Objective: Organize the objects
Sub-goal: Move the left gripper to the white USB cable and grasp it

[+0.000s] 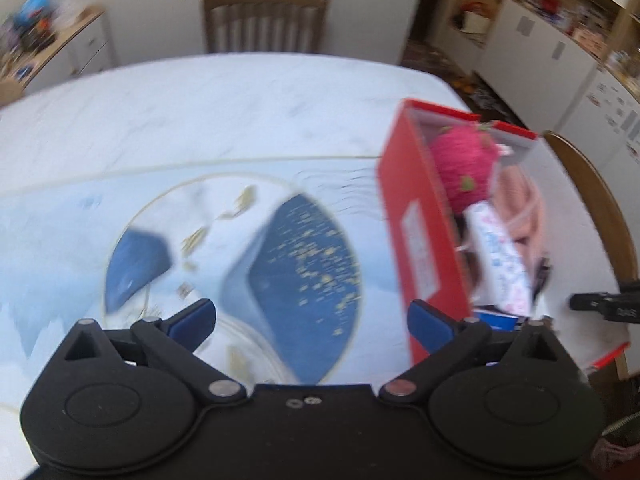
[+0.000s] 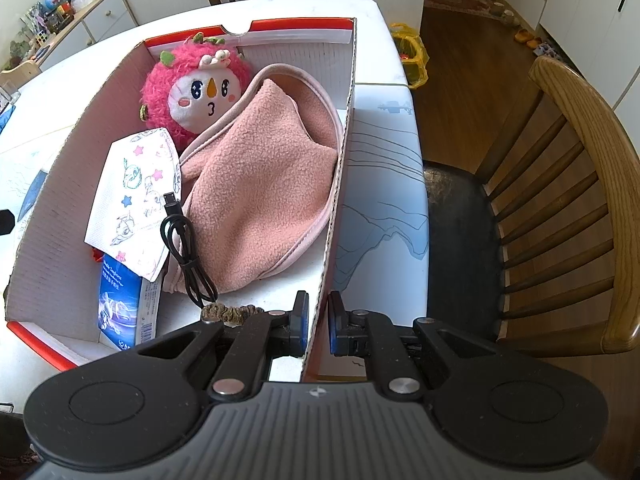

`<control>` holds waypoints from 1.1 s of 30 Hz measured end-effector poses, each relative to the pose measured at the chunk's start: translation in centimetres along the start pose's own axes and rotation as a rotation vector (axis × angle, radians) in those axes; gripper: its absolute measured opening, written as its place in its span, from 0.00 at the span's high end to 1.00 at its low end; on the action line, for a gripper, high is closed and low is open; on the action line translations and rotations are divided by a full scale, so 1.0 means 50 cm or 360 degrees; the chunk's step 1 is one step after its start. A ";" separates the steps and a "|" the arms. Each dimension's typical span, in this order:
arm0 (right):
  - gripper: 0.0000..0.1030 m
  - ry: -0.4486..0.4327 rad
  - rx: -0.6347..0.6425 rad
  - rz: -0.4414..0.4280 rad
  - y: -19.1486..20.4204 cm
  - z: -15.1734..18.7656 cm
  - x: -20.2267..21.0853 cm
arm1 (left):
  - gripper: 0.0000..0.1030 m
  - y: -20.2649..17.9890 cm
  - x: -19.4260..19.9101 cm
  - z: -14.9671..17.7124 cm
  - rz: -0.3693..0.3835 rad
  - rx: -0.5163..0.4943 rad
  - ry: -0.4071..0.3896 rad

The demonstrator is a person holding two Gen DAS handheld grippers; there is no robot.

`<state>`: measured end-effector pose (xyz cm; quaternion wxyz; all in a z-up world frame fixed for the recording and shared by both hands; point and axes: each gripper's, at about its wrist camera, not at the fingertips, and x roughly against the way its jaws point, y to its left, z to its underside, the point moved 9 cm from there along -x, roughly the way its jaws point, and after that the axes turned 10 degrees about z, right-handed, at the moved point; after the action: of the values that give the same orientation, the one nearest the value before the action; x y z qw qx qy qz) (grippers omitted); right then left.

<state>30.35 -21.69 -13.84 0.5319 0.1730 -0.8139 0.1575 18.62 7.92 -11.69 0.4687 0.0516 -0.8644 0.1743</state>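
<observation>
Red cardboard box (image 2: 340,184) held pink plush (image 2: 192,80), fleece (image 2: 260,184), cable (image 2: 184,240). R gripper (image 2: 318,320) clamped box wall; L gripper (image 1: 312,320) gaped wide, nothing between.

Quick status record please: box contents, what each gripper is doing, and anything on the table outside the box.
box: red cardboard box, open top
contents: pink plush toy, pink fleece, printed tissue pack, black cable, blue packet
right gripper: shut on the box's right wall
left gripper: open, empty, over the tablecloth
outside box: nothing clear; view blurred

Wooden chairs (image 2: 576,208) around the table (image 2: 384,184), white cabinets (image 2: 592,16), yellow bag (image 2: 412,54).
</observation>
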 end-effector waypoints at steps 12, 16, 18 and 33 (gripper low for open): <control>0.91 0.0001 0.0027 0.0037 0.005 -0.002 -0.002 | 0.08 0.061 -0.058 0.071 -0.0121 0.0194 0.0070; 0.91 0.0003 0.0029 0.0043 0.005 -0.001 -0.002 | 0.16 0.063 -0.076 0.082 -0.0160 0.0243 0.0072; 0.91 0.0003 0.0032 0.0045 0.005 -0.001 -0.002 | 0.25 0.063 -0.084 0.084 -0.0174 0.0255 0.0077; 0.91 0.0002 0.0029 0.0044 0.004 0.001 0.000 | 0.55 0.064 -0.101 0.083 -0.0206 0.0288 0.0088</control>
<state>30.21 -21.52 -13.89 0.5287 0.1665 -0.8143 0.1724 17.36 9.07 -18.76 0.4960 0.1447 -0.8268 0.2225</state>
